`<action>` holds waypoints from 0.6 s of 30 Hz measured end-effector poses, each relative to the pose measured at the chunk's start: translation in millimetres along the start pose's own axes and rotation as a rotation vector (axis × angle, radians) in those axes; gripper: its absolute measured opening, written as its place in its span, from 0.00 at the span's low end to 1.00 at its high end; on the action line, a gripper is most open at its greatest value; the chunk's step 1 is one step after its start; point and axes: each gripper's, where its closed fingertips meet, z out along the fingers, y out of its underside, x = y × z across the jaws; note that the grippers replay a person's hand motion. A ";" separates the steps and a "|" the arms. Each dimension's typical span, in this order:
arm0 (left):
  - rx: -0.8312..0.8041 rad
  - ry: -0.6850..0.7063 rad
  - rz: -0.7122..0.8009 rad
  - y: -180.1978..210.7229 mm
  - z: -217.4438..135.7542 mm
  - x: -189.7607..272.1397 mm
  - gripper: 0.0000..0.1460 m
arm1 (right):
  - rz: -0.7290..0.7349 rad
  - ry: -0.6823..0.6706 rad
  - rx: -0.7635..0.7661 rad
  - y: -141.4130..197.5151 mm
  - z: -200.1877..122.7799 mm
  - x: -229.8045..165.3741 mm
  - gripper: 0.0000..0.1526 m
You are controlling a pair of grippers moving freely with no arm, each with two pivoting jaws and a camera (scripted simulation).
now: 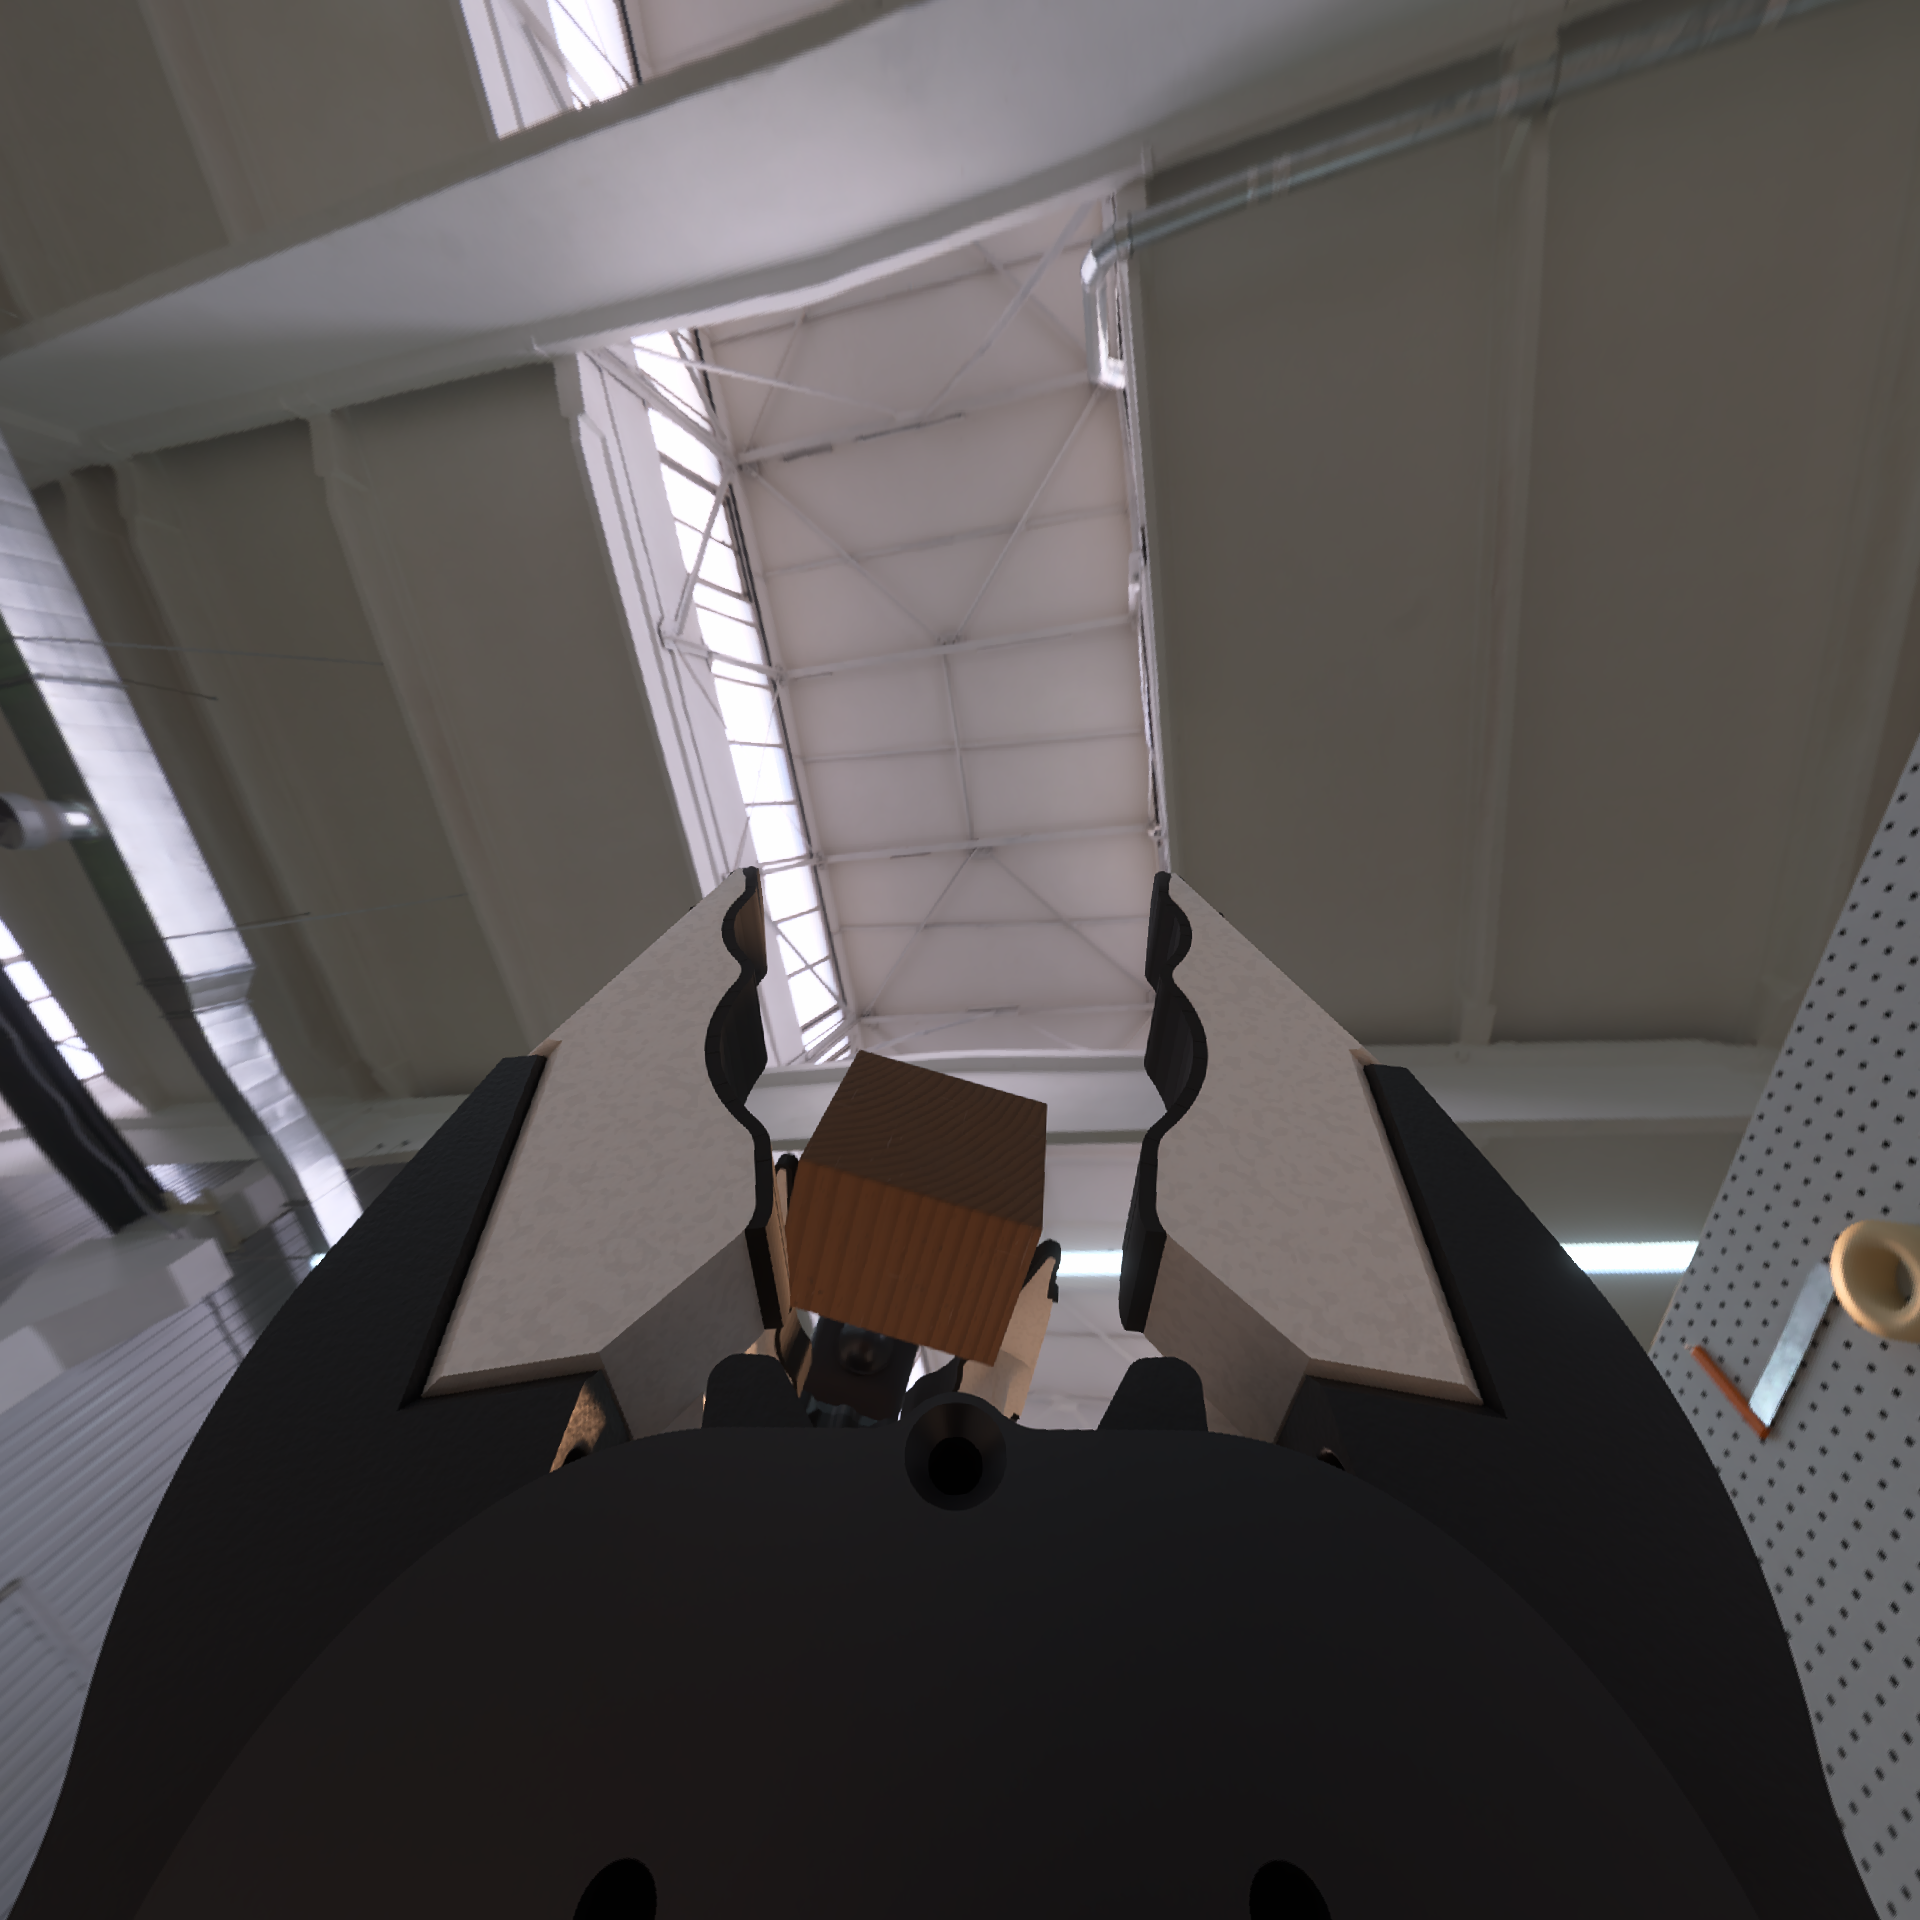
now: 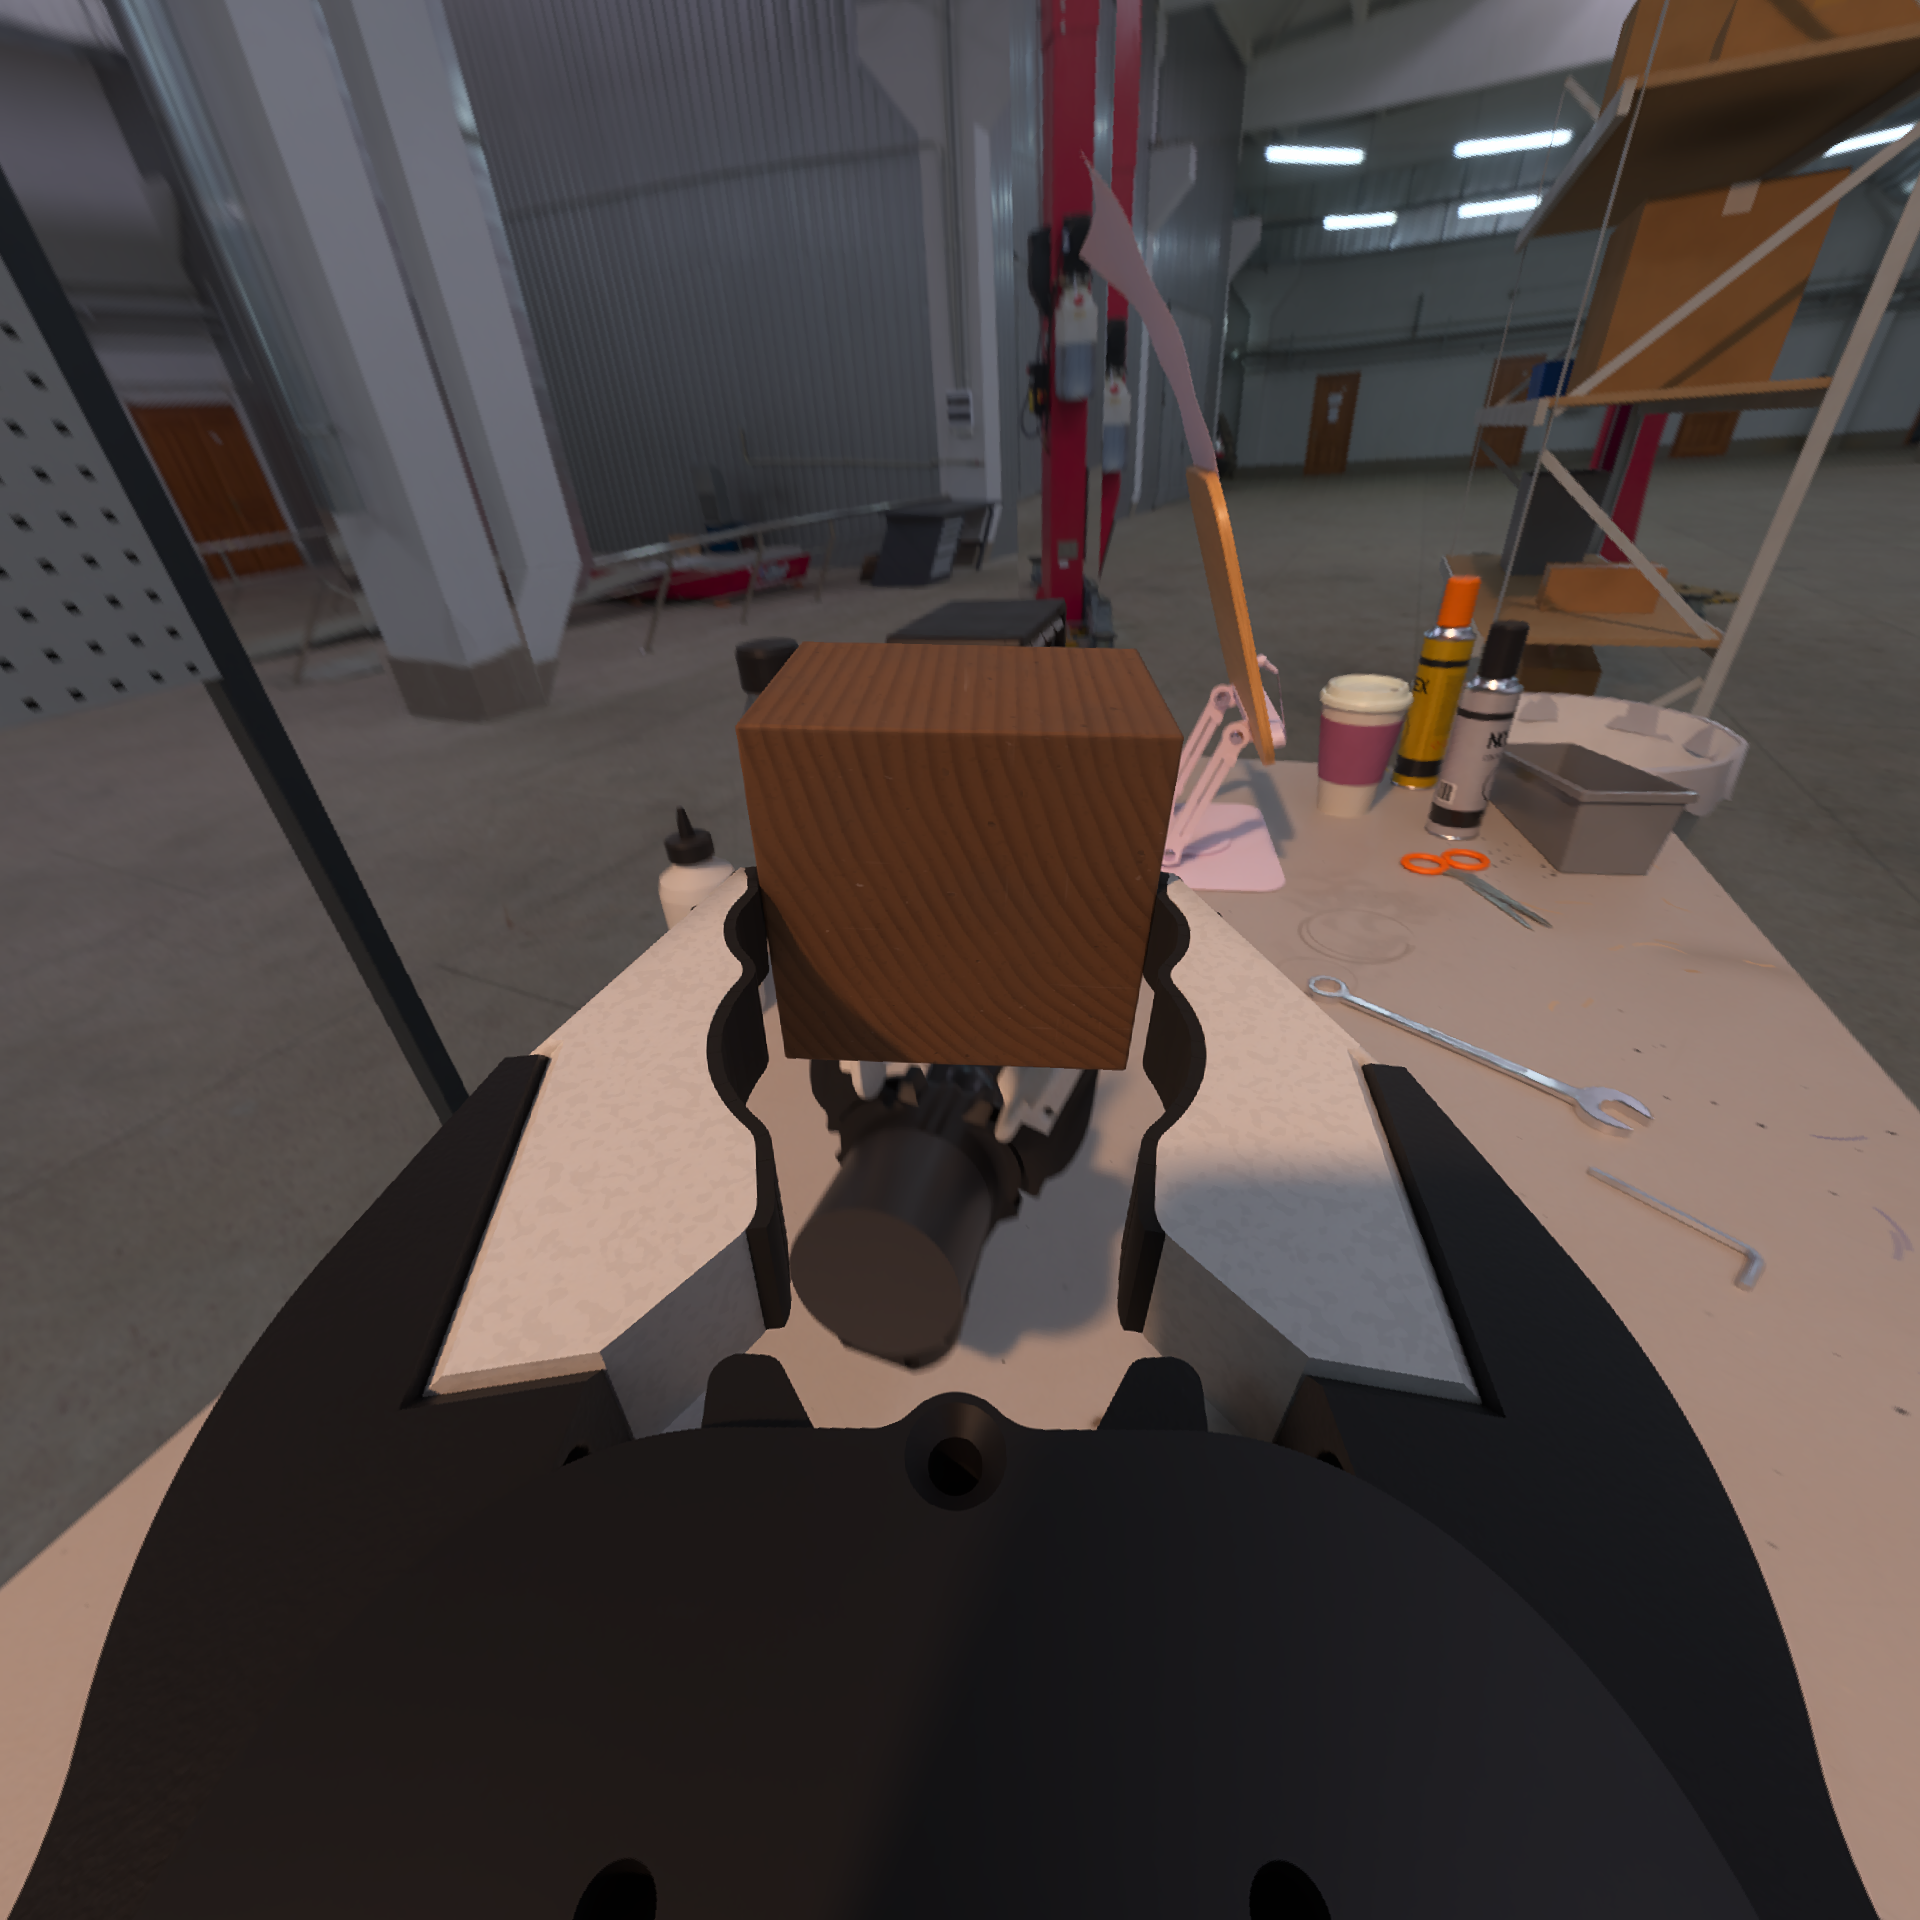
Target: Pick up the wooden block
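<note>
The wooden block (image 2: 956,852) is a brown cube with grain lines. My right gripper (image 2: 956,883) is shut on it; both black pads press its sides and hold it in the air above the beige table (image 2: 1558,1039). My left gripper (image 1: 954,883) is open and empty and points up at the ceiling. In the left wrist view the block (image 1: 920,1210) hangs beyond the left jaws, apart from their pads, with the right gripper's fingers (image 1: 1029,1309) on it. In the right wrist view the left gripper's black body (image 2: 894,1247) shows just below the block.
On the table at right are a coffee cup (image 2: 1361,743), two spray cans (image 2: 1439,686), a grey bin (image 2: 1590,805), orange scissors (image 2: 1449,862), a wrench (image 2: 1475,1055) and a hex key (image 2: 1683,1226). A glue bottle (image 2: 686,873) stands at left. A pegboard (image 1: 1818,1143) is at right.
</note>
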 end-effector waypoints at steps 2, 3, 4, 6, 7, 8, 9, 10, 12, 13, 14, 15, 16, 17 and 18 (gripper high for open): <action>0.012 0.003 -0.022 4.9 -6.2 -6.6 0.51 | 0.028 -0.020 0.042 -0.1 -3.0 2.0 0.48; -0.002 -0.004 -0.025 8.6 -7.2 -8.8 0.51 | 0.039 -0.028 0.054 0.9 -4.2 3.4 0.48; -0.030 -0.006 -0.023 12.6 -6.8 -9.2 0.51 | 0.041 -0.031 0.060 2.7 -5.2 5.5 0.48; -0.055 -0.007 -0.032 16.8 -5.5 -9.6 0.51 | 0.031 -0.033 0.059 7.4 -6.1 8.6 0.48; -0.074 -0.010 -0.035 19.5 -4.9 -9.8 0.51 | 0.027 -0.040 0.057 9.7 -6.2 9.3 0.48; -0.095 -0.012 -0.027 22.2 -4.3 -9.9 0.51 | 0.024 -0.048 0.056 11.1 -6.3 9.6 0.48; -0.123 -0.020 -0.015 25.6 -3.5 -10.4 0.51 | 0.017 -0.053 0.055 11.9 -6.4 9.5 0.48; -0.158 -0.029 -0.013 30.4 -2.1 -11.3 0.51 | 0.001 -0.057 0.051 12.0 -6.6 8.8 0.48; -0.257 -0.055 -0.058 43.7 2.7 -15.2 0.51 | -0.062 -0.056 0.032 10.3 -8.1 5.7 0.48; -0.313 -0.066 -0.093 50.3 6.0 -16.6 0.51 | -0.114 -0.052 0.016 8.9 -9.4 2.8 0.48; -0.356 -0.073 -0.121 55.0 9.8 -17.6 0.51 | -0.176 -0.046 -0.006 7.8 -11.0 -0.4 0.48; -0.406 -0.091 -0.144 59.8 13.3 -19.4 0.51 | -0.247 -0.036 -0.038 7.3 -12.8 -3.6 0.48; -0.463 -0.112 -0.167 64.1 16.8 -20.8 0.51 | -0.327 -0.023 -0.078 7.6 -14.7 -6.8 0.48; -0.514 -0.125 -0.186 66.9 20.1 -22.1 0.51 | -0.410 -0.011 -0.124 8.6 -16.8 -9.8 0.48; -0.555 -0.143 -0.194 68.1 22.9 -24.6 0.51 | -0.496 -0.002 -0.175 10.2 -19.1 -12.6 0.48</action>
